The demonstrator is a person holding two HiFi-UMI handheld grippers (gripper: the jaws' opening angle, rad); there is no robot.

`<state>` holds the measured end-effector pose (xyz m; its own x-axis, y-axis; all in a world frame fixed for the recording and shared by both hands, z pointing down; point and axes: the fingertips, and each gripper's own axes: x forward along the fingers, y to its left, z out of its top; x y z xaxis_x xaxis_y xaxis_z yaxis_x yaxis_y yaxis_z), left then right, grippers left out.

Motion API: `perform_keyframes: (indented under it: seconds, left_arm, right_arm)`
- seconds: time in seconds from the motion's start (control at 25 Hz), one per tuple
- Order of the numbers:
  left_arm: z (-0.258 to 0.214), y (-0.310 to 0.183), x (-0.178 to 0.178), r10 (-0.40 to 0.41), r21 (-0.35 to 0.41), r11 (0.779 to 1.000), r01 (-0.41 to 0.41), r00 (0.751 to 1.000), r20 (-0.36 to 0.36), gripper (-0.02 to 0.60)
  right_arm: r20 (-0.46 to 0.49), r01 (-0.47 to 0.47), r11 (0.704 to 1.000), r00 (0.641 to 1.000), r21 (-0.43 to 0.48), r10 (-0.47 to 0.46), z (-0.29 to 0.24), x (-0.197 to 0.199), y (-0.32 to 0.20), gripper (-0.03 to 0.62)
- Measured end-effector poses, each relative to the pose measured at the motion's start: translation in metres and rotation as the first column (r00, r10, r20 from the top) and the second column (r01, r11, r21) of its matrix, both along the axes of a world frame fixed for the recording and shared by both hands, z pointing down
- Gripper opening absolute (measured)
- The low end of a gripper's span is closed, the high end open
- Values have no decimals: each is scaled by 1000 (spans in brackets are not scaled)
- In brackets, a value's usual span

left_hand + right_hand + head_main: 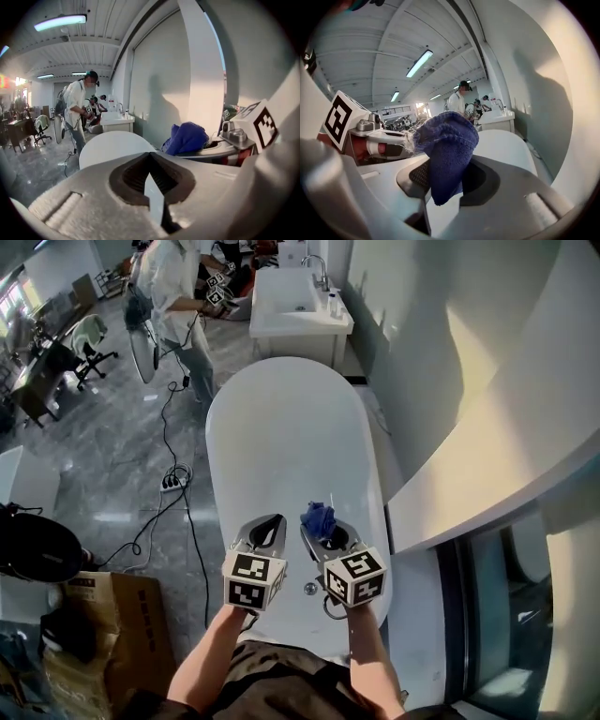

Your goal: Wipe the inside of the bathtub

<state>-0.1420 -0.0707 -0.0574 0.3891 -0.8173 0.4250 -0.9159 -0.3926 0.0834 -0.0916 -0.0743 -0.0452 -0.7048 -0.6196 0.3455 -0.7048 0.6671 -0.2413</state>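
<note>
Head view: white bathtub (281,427) runs down the centre of the frame, long axis top to bottom. Both grippers sit over its near end, lower centre, side by side and close together.

Left gripper (269,529): jaws closed, tips meeting, nothing between them. Confirmed in the left gripper view (150,159), where the dark pads are together with only a thin light slit below.

Right gripper (323,529): jaws clamped on a blue cloth (318,517). In the right gripper view (445,176) the cloth (446,140) is pinched between the pads, bunched above them, with one corner hanging down through the gap. The left gripper view shows the same cloth (185,138) right of centre, sticking up from the other gripper.

The cloth is held above the tub's inner surface; I can't tell whether it touches. The tub interior is bare, with the drain (310,588) between the two marker cubes at lower centre.

Surroundings: white wall ledge (487,456) along the right side of the tub. Washbasin (295,301) with faucet at top centre, just beyond the far end of the tub. A person (173,287) stands at upper left, holding another gripper pair. Grey marble-look floor on the left, with a black cable and power strip (173,482) at mid left. Cardboard box (122,610) at lower left, office chair (89,341) at far upper left.
</note>
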Motion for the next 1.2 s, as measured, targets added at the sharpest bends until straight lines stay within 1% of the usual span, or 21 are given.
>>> perform_keyframes:
  seconds: [0.08,0.16,0.24,0.28,0.36,0.44,0.56,0.68,0.76,0.84,1.04,1.2]
  left_arm:
    - [-22,-1,-6,-13,48,999,13,1000,-5,2]
    - [-44,-4,-9,-22,105,994,20,1000,22,2]
    - [-70,-10,-9,-31,180,983,19,998,62,2]
    - [-85,-13,-8,-34,219,975,20,997,63,2]
    - [-113,-18,-6,-34,287,958,23,999,32,2]
    - [-135,-18,-5,-31,327,944,33,999,-11,2]
    - [-150,-12,-7,-53,345,936,64,998,-43,2]
    - [-153,-1,-9,-74,362,928,85,996,-43,2]
    - [-155,7,-8,-77,382,920,85,996,-38,2]
    - [-153,15,-4,-70,395,915,78,997,-36,2]
    - [-148,29,7,-53,399,915,61,998,-31,2]
    - [-149,35,9,-47,392,917,71,996,-71,2]
  right_arm:
    - [16,-8,999,1000,43,7,-29,-4,-5,137]
    - [20,-17,994,1000,106,15,-60,-8,-12,137]
    - [-1,-25,982,1000,187,26,-88,-13,-20,138]
    - [-12,-32,973,999,227,35,-100,-15,-24,138]
    - [-22,-55,955,998,293,65,-123,-16,-29,138]
    - [-5,-98,936,994,337,106,-142,-15,-29,138]
    - [43,-171,913,985,371,167,-162,-3,-21,138]
    - [53,-207,891,978,403,203,-173,9,-8,138]
    - [45,-215,879,975,425,216,-176,13,1,138]
    - [36,-214,873,975,438,221,-173,14,8,138]
    - [33,-211,854,974,475,222,-167,14,25,138]
    - [37,-217,835,972,505,230,-168,13,33,138]
